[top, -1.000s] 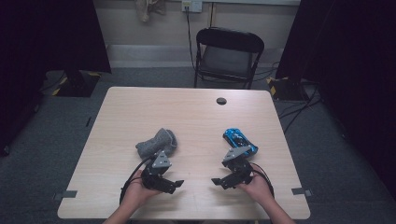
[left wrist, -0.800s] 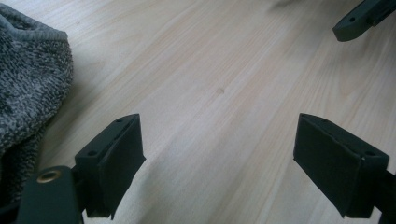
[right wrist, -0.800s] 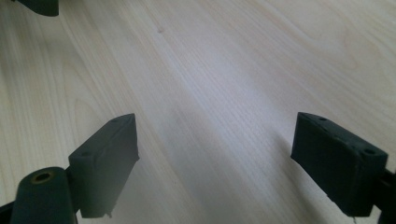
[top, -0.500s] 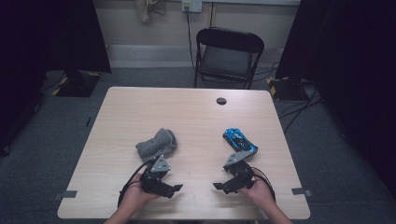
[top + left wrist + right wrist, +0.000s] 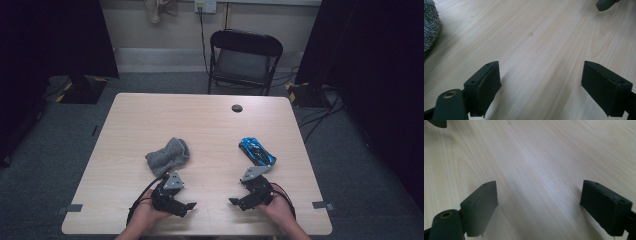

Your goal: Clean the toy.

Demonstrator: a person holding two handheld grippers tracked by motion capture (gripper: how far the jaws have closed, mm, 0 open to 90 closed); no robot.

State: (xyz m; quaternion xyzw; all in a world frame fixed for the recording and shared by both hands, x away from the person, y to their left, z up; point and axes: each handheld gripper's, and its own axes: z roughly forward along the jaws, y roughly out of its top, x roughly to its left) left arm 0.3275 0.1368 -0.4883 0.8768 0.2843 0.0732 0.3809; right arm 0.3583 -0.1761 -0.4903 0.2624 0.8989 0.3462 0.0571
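Observation:
A crumpled grey cloth (image 5: 168, 155) lies left of the table's middle, and its edge shows in the left gripper view (image 5: 429, 25). A blue toy car (image 5: 256, 151) sits to the right. My left gripper (image 5: 187, 207) is held near the front edge, just in front of the cloth, with its jaws pointing inward. It is open over bare wood (image 5: 541, 85). My right gripper (image 5: 236, 204) sits in front of the car, apart from it, pointing toward the left one. It is open too, with nothing between its jaws (image 5: 539, 205).
The light wooden table (image 5: 210, 125) has a small black round cap (image 5: 237, 108) near its far edge. A black folding chair (image 5: 243, 60) stands behind the table. Cables trail across the grey floor (image 5: 325, 115) at the right.
Both hands have drawn back slightly toward the table's front edge. The right gripper now sits a little farther from the car. The jaws stay open.

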